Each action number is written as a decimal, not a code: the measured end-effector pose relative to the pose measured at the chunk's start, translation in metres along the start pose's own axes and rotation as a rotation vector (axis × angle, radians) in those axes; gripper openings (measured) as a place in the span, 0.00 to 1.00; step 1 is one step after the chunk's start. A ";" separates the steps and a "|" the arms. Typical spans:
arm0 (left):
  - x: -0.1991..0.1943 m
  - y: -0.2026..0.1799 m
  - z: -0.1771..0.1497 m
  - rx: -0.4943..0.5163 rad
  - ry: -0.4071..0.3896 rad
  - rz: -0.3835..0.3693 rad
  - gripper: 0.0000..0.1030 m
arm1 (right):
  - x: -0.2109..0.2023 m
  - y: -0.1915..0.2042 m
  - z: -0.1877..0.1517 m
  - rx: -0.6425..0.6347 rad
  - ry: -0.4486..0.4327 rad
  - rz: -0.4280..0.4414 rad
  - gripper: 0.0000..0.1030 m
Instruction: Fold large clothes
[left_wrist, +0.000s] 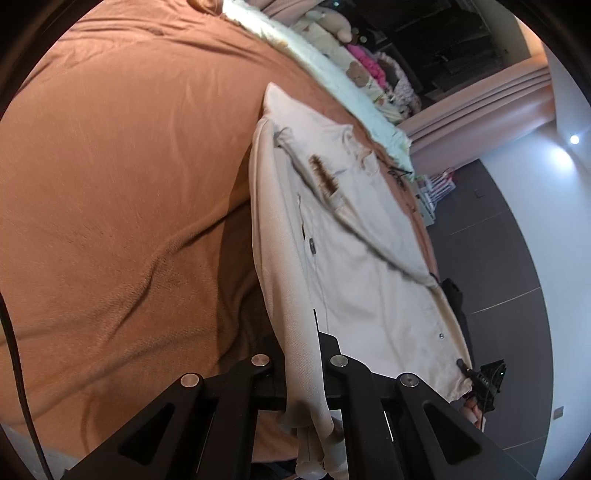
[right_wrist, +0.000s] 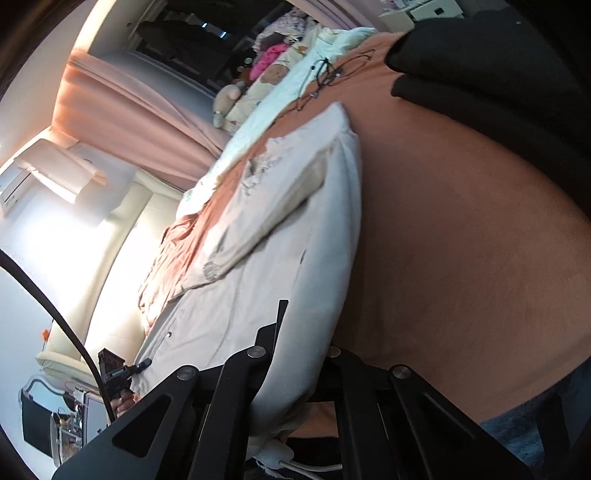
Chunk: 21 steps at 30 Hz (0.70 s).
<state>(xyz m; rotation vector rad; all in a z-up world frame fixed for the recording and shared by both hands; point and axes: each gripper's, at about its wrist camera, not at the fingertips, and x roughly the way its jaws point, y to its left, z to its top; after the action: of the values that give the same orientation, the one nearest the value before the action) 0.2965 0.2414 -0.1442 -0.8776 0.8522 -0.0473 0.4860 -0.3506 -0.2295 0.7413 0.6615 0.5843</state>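
Note:
A cream jacket (left_wrist: 351, 240) with a sleeve folded across its front lies on the orange-brown bed cover (left_wrist: 110, 184). My left gripper (left_wrist: 303, 343) is shut on one bottom corner of it, and cloth bunches between and below the fingers. In the right wrist view, my right gripper (right_wrist: 303, 332) is shut on the other bottom corner of the jacket (right_wrist: 258, 258), with the hem stretched between both grippers. Each camera sees the other gripper at the far corner: the right gripper (left_wrist: 476, 373) and the left gripper (right_wrist: 140, 363).
A white blanket (left_wrist: 332, 74) and a pile of soft toys and clothes (left_wrist: 369, 62) line the bed's far side. Black cables (right_wrist: 325, 74) and a dark cloth (right_wrist: 480, 74) lie on the bed cover (right_wrist: 461, 221). Grey floor (left_wrist: 498, 277) lies beyond the bed edge.

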 end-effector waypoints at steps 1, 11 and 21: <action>-0.006 -0.002 -0.001 0.004 -0.006 -0.005 0.03 | 0.000 0.002 -0.002 -0.001 -0.003 0.007 0.00; -0.081 -0.010 -0.031 0.034 -0.066 -0.051 0.03 | -0.031 0.004 -0.025 -0.071 -0.048 0.082 0.00; -0.136 -0.008 -0.086 0.039 -0.117 -0.066 0.02 | -0.066 -0.002 -0.056 -0.139 -0.071 0.129 0.00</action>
<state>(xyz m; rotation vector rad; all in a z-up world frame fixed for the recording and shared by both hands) 0.1483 0.2294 -0.0815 -0.8633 0.7113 -0.0689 0.4031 -0.3733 -0.2404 0.6745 0.5049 0.7124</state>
